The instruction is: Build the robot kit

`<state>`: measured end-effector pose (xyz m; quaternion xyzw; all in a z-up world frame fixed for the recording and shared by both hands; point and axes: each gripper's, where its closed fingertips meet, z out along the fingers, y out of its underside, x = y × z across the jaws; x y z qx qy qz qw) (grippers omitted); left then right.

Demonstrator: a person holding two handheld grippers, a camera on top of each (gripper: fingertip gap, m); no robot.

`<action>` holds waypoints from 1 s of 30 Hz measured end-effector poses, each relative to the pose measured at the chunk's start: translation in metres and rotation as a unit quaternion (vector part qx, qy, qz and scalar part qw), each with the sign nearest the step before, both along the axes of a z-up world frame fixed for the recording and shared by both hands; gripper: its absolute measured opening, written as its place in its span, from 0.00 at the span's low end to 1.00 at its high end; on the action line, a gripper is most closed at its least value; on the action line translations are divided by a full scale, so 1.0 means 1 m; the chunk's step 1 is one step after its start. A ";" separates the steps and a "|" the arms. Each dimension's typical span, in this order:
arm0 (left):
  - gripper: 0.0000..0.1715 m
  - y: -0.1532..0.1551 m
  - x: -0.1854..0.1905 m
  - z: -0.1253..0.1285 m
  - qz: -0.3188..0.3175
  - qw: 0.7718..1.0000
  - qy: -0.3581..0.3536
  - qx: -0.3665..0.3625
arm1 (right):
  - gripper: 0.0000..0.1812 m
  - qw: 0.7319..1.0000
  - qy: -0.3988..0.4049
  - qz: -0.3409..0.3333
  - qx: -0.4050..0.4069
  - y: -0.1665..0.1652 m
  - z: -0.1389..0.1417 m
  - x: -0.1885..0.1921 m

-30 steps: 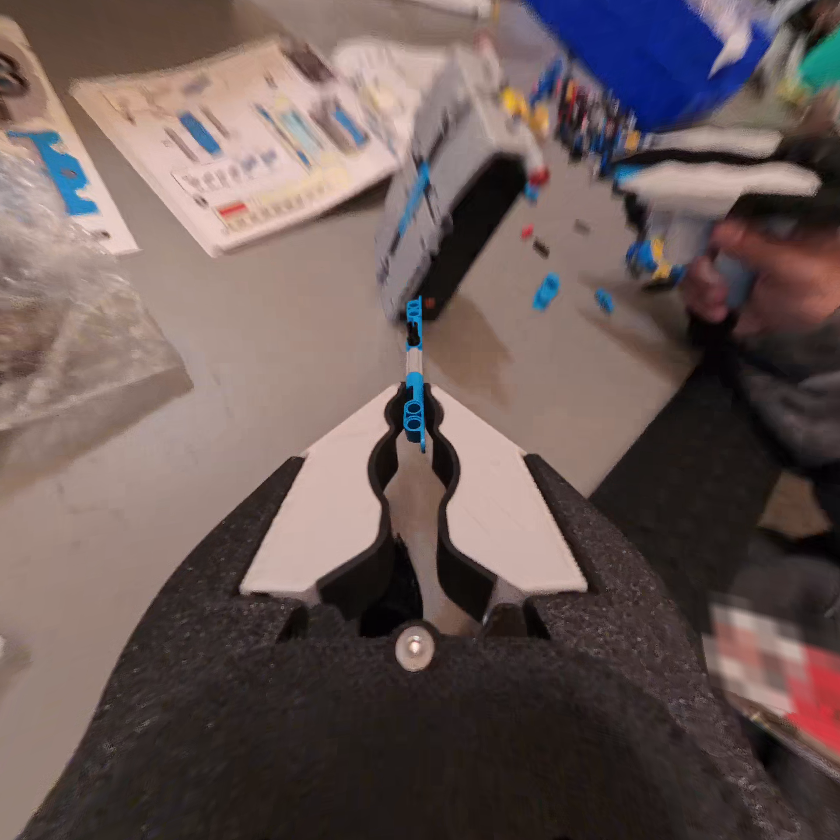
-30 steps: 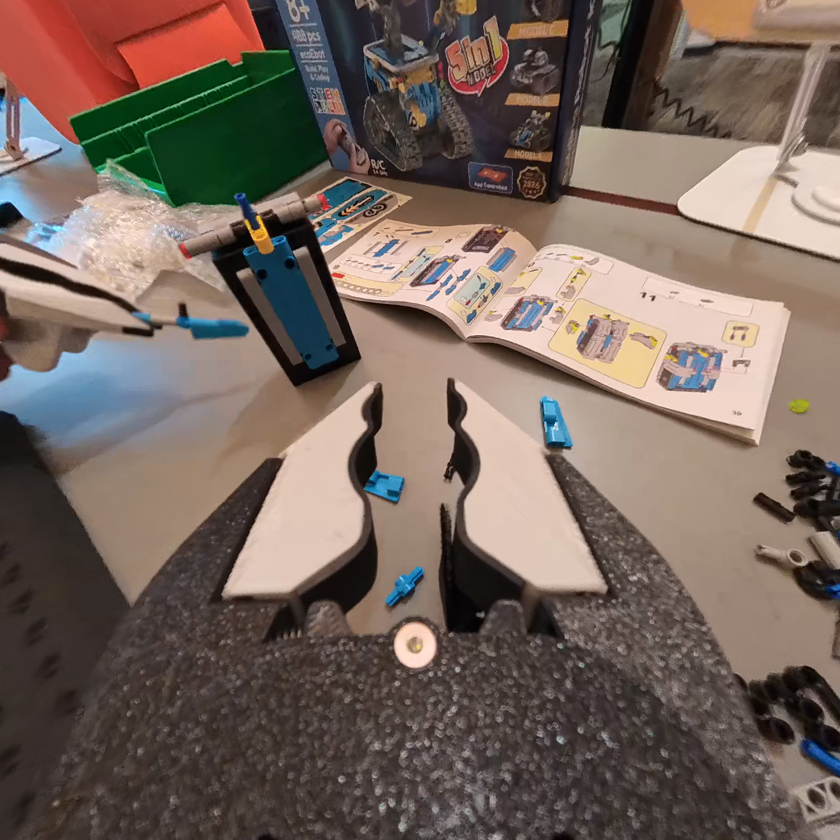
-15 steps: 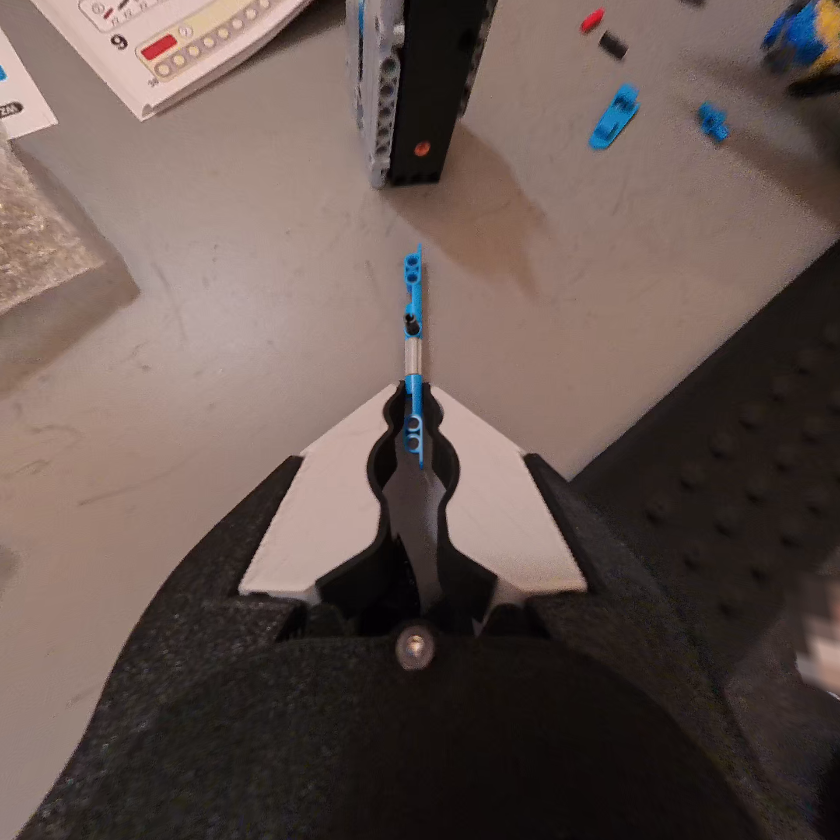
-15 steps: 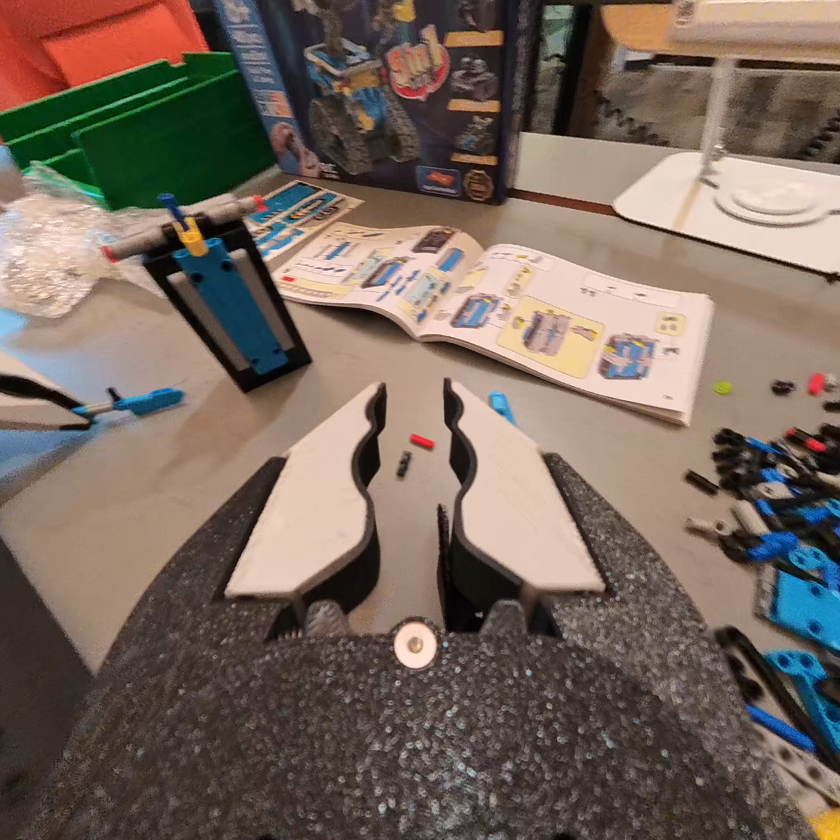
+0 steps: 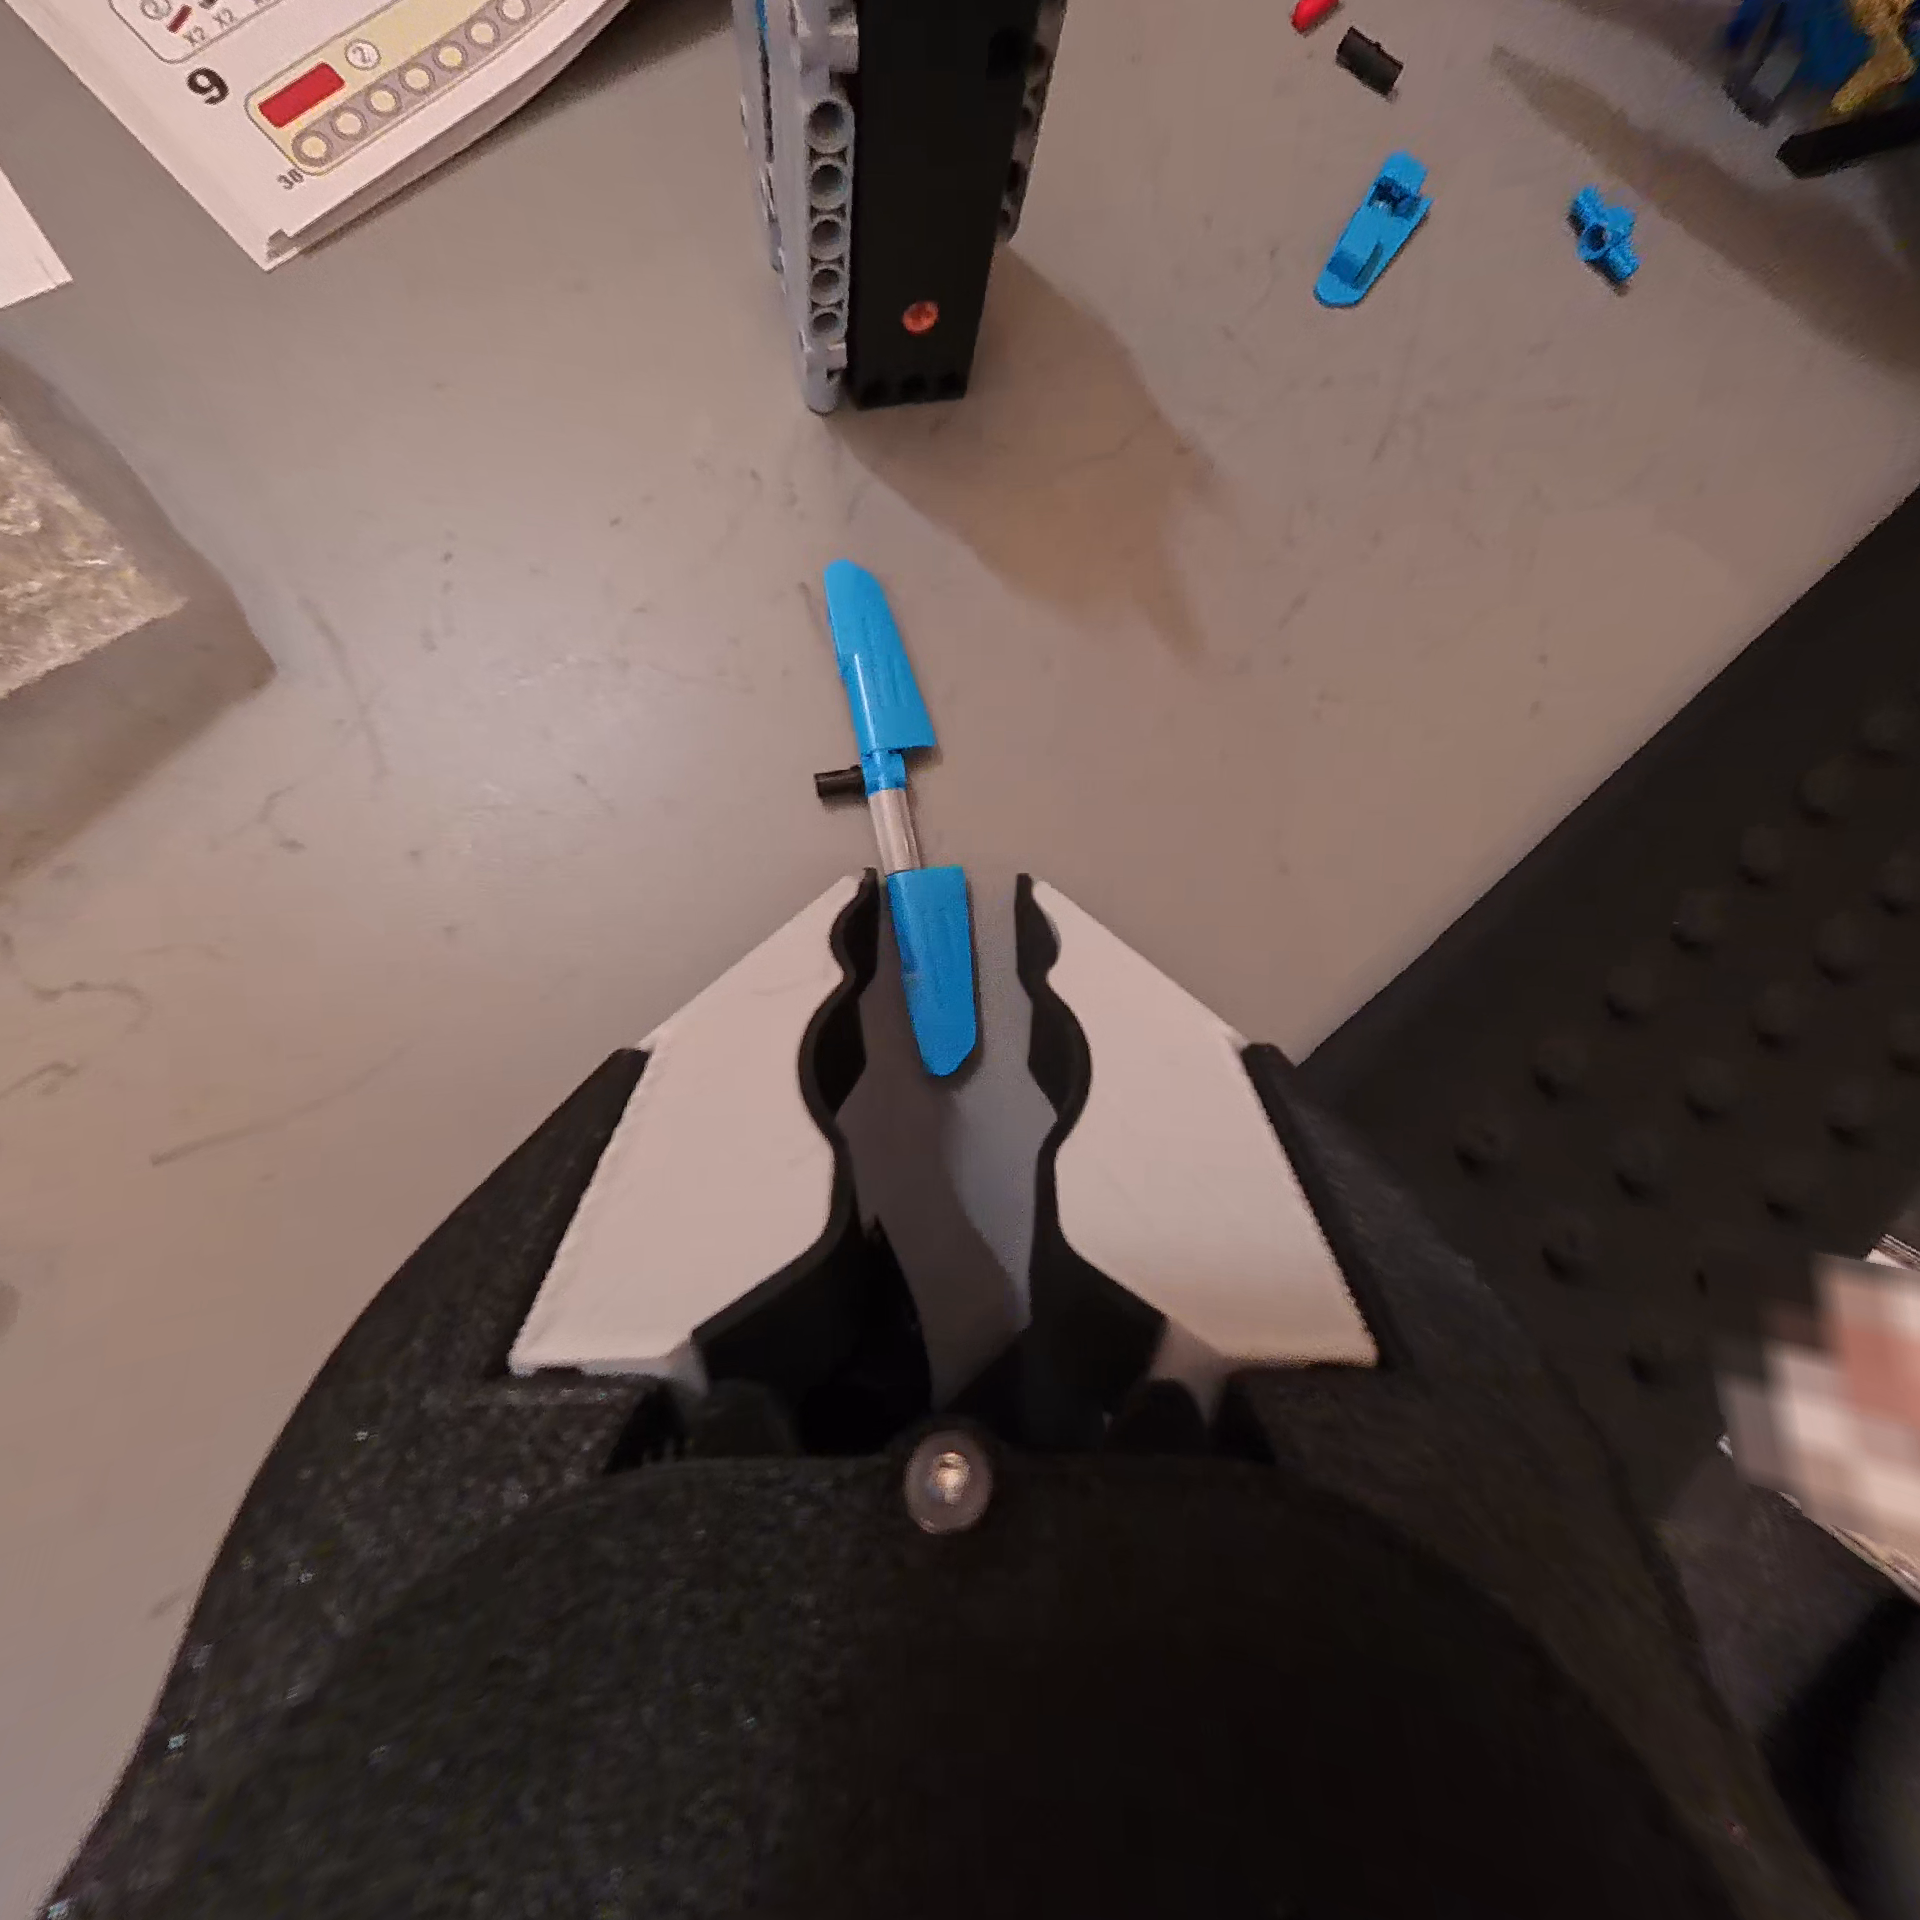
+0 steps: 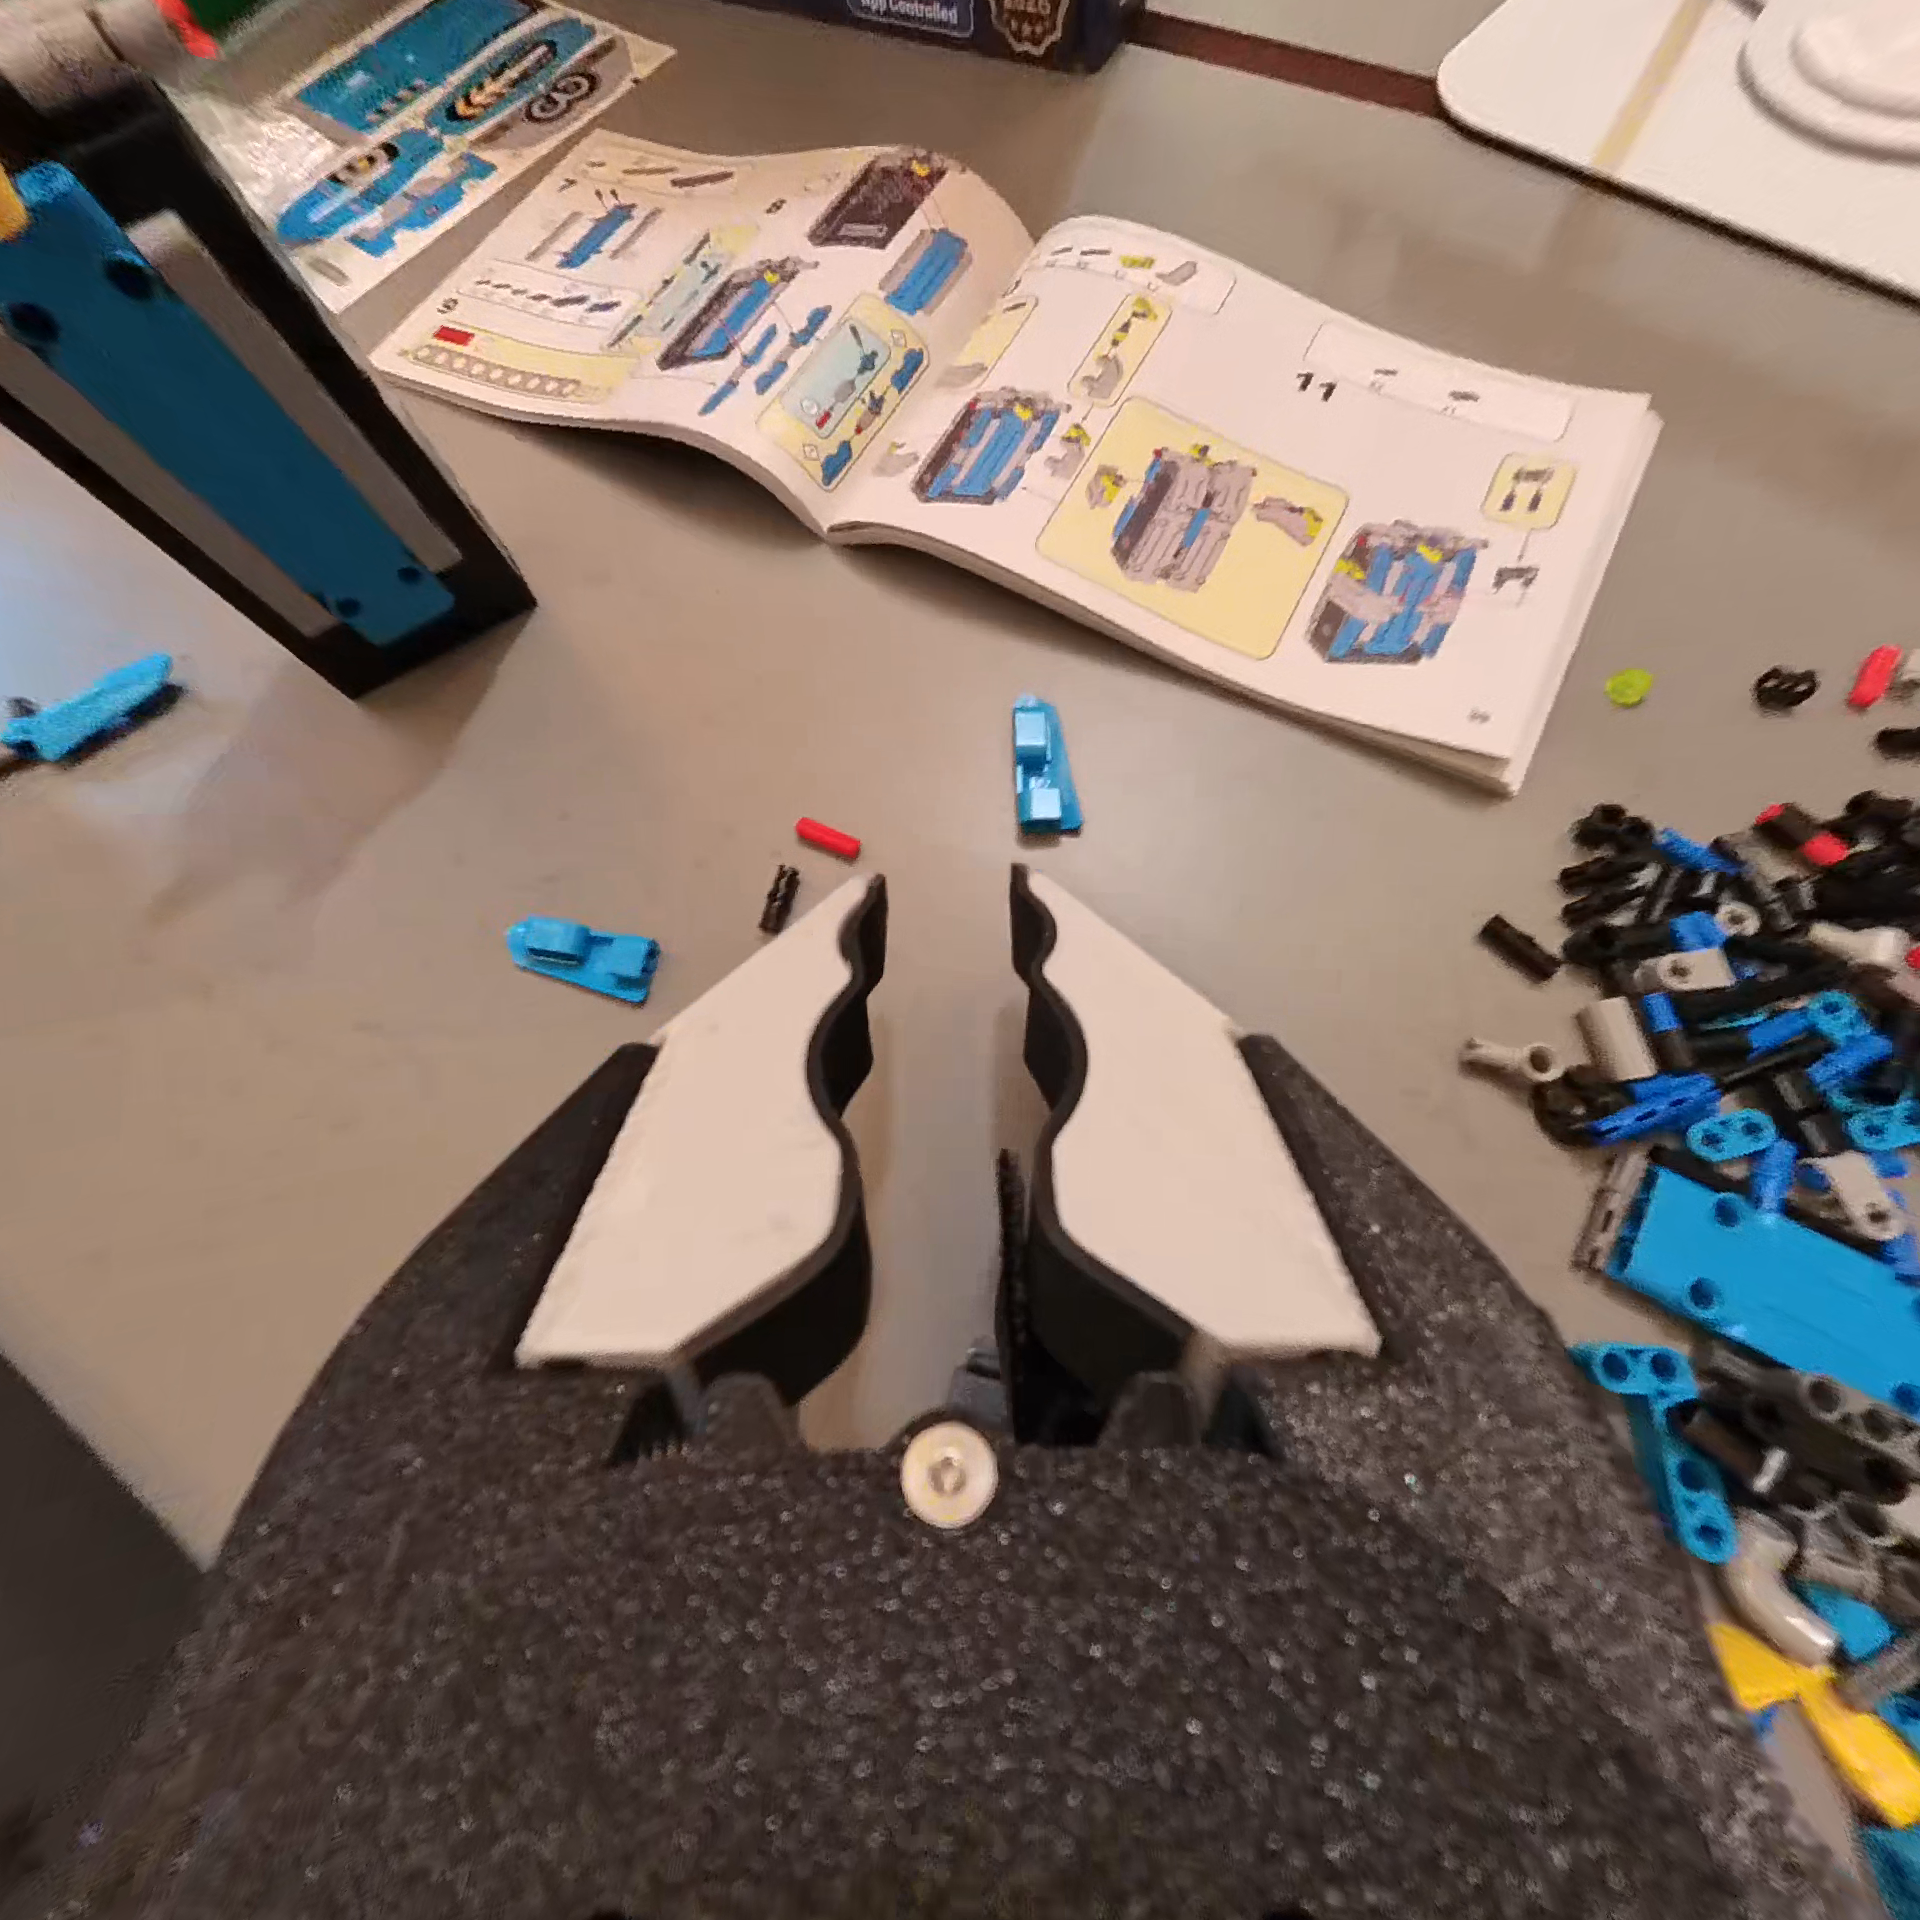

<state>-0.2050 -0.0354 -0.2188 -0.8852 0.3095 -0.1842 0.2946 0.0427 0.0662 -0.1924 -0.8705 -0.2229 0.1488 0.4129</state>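
My left gripper point(image 5: 943, 883) is open just above the grey table. A thin assembly point(image 5: 891, 821) of two blue curved pieces on a grey axle, with a small black pin sticking out, lies flat on the table. Its near blue end point(image 5: 935, 966) rests between my fingers, close to the left one and clear of the right one. The assembly's far end also shows in the right wrist view point(image 6: 88, 707). My right gripper point(image 6: 948, 883) is open and empty, low over the table. A red pin point(image 6: 827, 837) and a black pin point(image 6: 779, 899) lie just left of its tips, and a blue piece point(image 6: 1042, 769) lies just ahead.
A black, grey and blue block model point(image 5: 894, 208) point(image 6: 208, 416) stands beyond the assembly. An open instruction booklet point(image 6: 1039, 416) lies behind. A pile of loose parts point(image 6: 1766, 1039) is at the right. Another blue piece point(image 6: 584, 958) lies at the left. A black studded mat point(image 5: 1662, 1039) borders the table. Between my right fingertips and the black pin point(image 6: 779, 899) there is roughly 4 centimeters. Look for it in the left wrist view point(image 5: 1369, 61) too. About 5 centimeters separates my right fingertips from the blue piece point(image 6: 1042, 769).
My left gripper came down to the table and opened, letting go of the blue and grey assembly, which now lies flat. My right gripper moved forward and lower over the loose pieces.
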 end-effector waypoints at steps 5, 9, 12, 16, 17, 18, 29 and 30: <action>0.17 0.003 -0.011 0.009 0.028 0.999 -0.008 0.024 | 0.13 0.999 -0.013 0.031 -0.023 -0.014 -0.004 -0.002; 0.17 0.007 -0.022 0.023 0.059 0.995 -0.013 0.085 | 0.12 0.994 0.000 0.108 -0.030 -0.058 0.010 -0.009; 0.17 0.009 -0.023 0.037 0.068 0.989 -0.025 0.125 | 0.13 0.984 -0.032 0.167 -0.045 -0.087 0.000 -0.011; 0.17 0.014 -0.016 0.044 0.066 0.986 -0.048 0.142 | 0.14 0.988 -0.022 0.147 -0.046 -0.087 -0.005 -0.018; 0.17 0.014 -0.013 0.044 0.063 0.987 -0.052 0.141 | 0.14 0.987 -0.026 0.151 -0.045 -0.087 -0.006 -0.022; 0.17 0.015 -0.011 0.044 0.061 0.986 -0.054 0.143 | 0.14 0.987 -0.038 0.152 -0.044 -0.087 -0.008 -0.024; 0.16 0.032 -0.041 0.087 0.118 0.949 -0.090 0.278 | 0.10 0.982 -0.086 0.157 -0.061 -0.084 -0.030 -0.030; 0.16 0.037 -0.053 0.089 0.137 0.942 -0.080 0.297 | 0.09 0.982 -0.084 0.159 -0.062 -0.084 -0.030 -0.030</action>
